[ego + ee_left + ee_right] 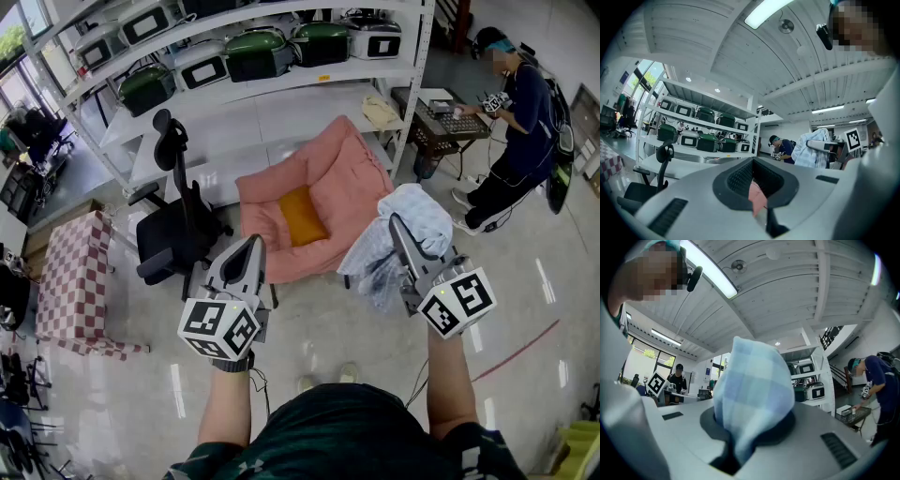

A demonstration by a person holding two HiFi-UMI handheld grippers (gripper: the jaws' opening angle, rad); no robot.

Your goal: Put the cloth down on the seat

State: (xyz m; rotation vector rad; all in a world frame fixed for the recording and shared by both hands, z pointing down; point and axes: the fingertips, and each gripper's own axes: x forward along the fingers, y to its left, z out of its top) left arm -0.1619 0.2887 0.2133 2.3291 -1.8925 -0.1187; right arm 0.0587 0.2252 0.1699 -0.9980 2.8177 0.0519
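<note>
- Furthest left, the checked stool [80, 272] and the black office chair [173, 234] play no part in the job.
- The left gripper [248, 248] is held out level over the floor [319, 328], short of the seat. Its jaws are drawn together with nothing between them. Only a sliver of pink from the seat beyond shows in its own view.
- The pink seat [352, 173] lies open on the floor ahead, with an orange cushion [302, 216] in its middle. No cloth lies on it yet, so the task's end state has not been reached.
- The pale blue checked cloth [427, 216] is bunched and hanging in the air at the seat's right edge. In the head view it partly overlaps the seat, but it looks well above it.
- The right gripper [398, 230] has its jaws clamped on a fold of that cloth, so the pick-up is done and the cloth is in hand.
- Judging by this, what remains is to carry the cloth left over the seat, lower it and let go.
- At far right, another person [520, 122] works at a table, well apart.
</note>
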